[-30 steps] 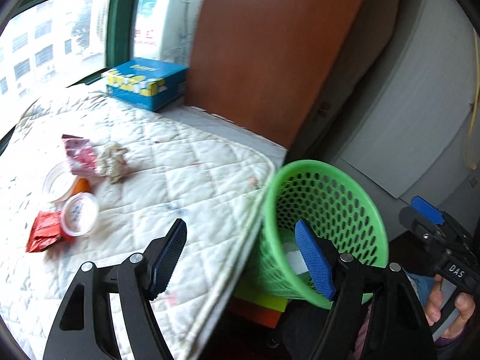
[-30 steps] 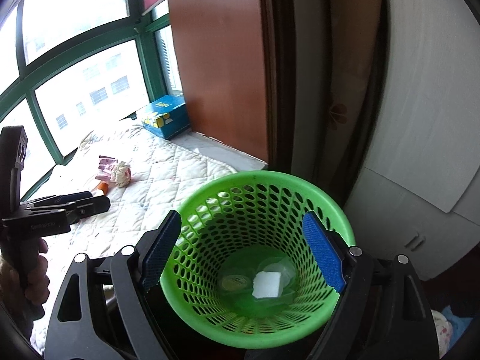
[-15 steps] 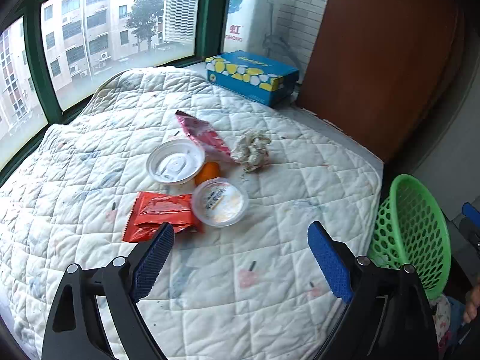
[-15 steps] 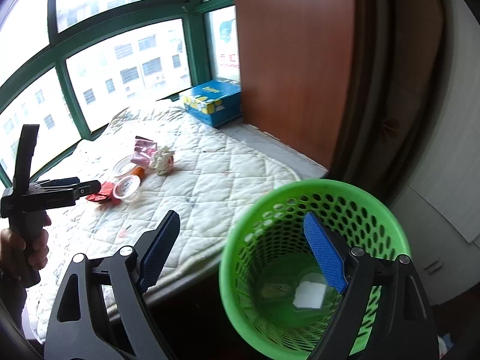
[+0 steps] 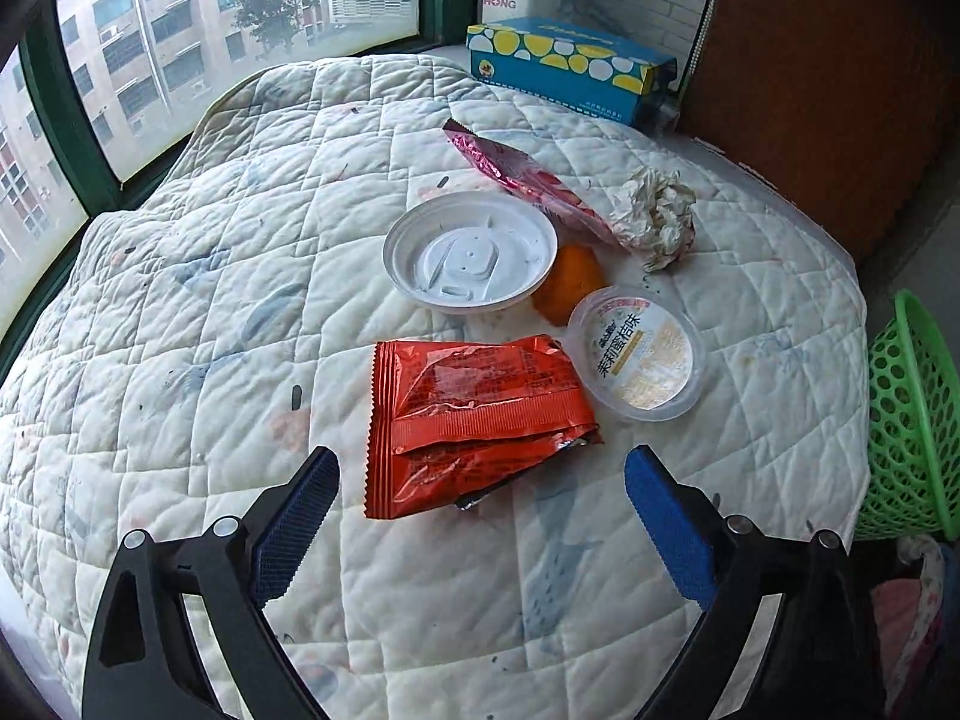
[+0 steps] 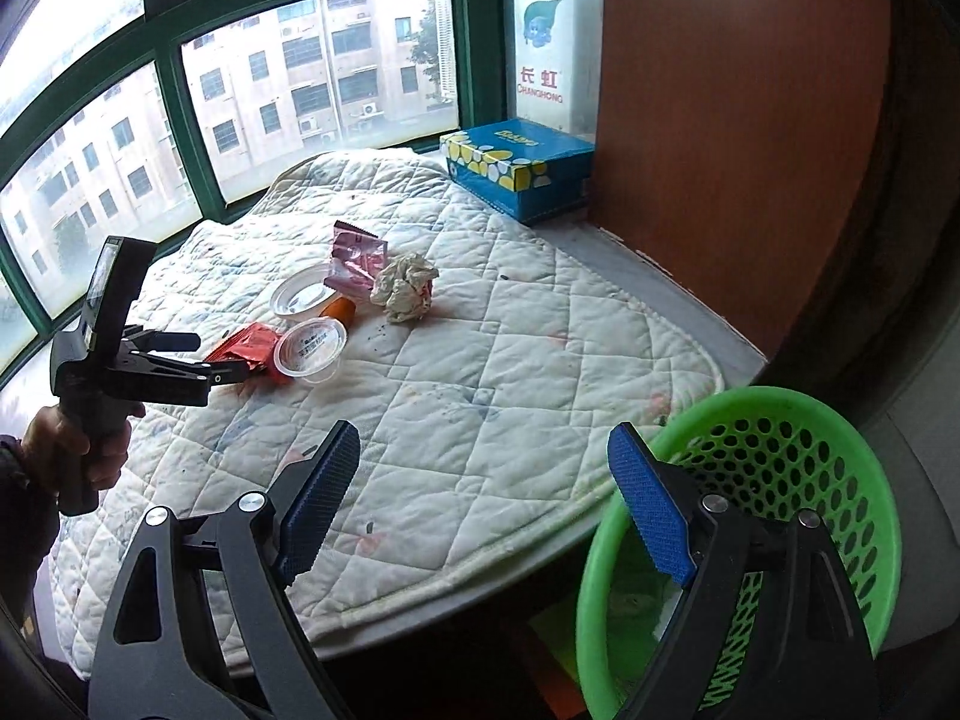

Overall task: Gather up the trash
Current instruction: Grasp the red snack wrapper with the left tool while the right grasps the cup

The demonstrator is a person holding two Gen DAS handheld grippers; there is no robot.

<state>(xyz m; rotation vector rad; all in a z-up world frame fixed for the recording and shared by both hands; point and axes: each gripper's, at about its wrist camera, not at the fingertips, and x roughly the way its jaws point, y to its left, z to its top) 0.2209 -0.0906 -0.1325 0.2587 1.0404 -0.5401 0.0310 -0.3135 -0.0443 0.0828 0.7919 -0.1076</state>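
The quilt (image 5: 180, 312) carries the trash mid-surface; the basket (image 6: 780, 468) sits off its right edge. Both claws gape empty — left gripper (image 5: 480, 504) by the red wrapper (image 5: 474, 420), right gripper (image 6: 486, 492) near the basket. The slick, flat foil may slip, or the pads may snag quilt instead.

Both black plastic two-finger grippers, left (image 5: 480, 501) and right (image 6: 483, 489), had triangular cut-out arms, silver pivot screws and ribbed blue pads (image 6: 651, 507). Bare-skinned left hand (image 6: 84, 441) wrapped a black pistol handle; dark sleeve at wrist.
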